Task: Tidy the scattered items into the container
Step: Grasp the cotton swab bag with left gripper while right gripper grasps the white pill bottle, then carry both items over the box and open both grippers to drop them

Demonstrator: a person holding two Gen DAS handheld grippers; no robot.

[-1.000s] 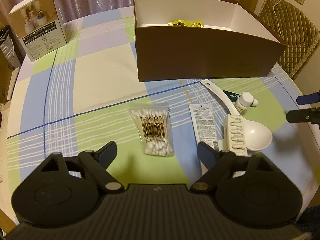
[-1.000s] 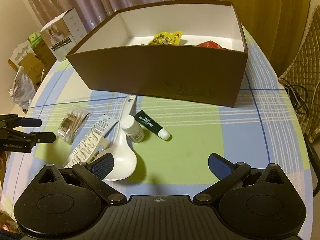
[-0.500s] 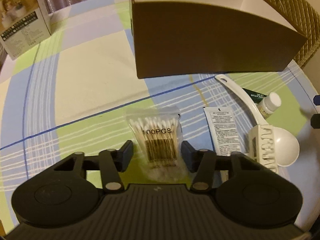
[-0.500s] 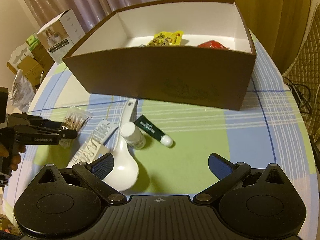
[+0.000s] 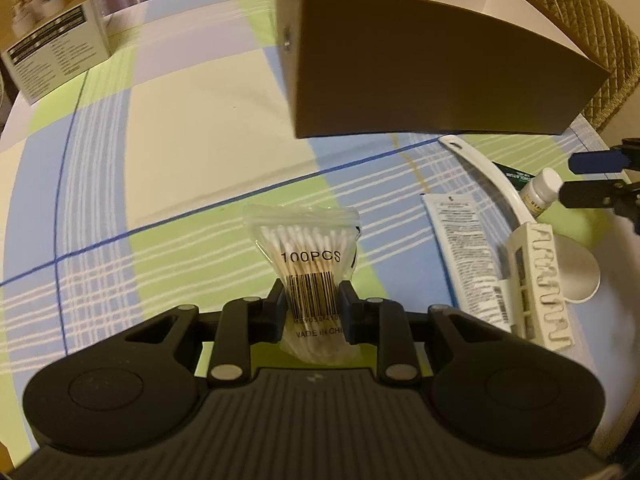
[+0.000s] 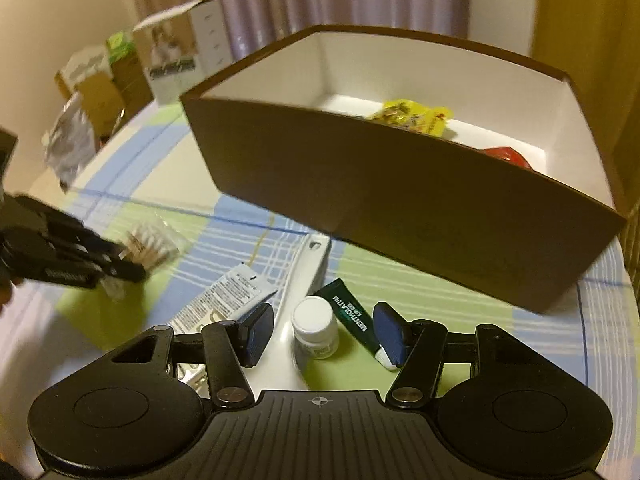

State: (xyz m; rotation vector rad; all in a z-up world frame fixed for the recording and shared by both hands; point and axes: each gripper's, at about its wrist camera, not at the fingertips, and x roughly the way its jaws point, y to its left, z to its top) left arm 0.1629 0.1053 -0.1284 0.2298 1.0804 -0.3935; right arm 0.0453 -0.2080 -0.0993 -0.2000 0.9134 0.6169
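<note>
A clear bag of cotton swabs [image 5: 308, 256] lies on the checked tablecloth, and my left gripper [image 5: 312, 306] is closing on its lower half, with both pads pressed against its sides. My right gripper [image 6: 325, 334] is also closing. A small white bottle [image 6: 316, 332] stands between its blue pads with a gap on each side. Beside the bottle lie a green Mentholatum tube [image 6: 348, 308], a white ladle [image 5: 576, 276], a printed sachet [image 5: 468, 256] and a white plastic rack [image 5: 540, 284]. Behind them stands the brown box [image 6: 400, 200], holding a yellow packet [image 6: 412, 114] and a red one [image 6: 508, 156].
A white product carton [image 5: 52, 40] stands at the table's far left corner. A quilted chair back [image 5: 592, 40] rises behind the brown box on the right. Cardboard boxes and a bag [image 6: 100, 88] sit beyond the table's left edge.
My left gripper came down over the swab bag and its jaws closed onto it. My right gripper dropped and rolled towards the white bottle, its jaws narrowing around it.
</note>
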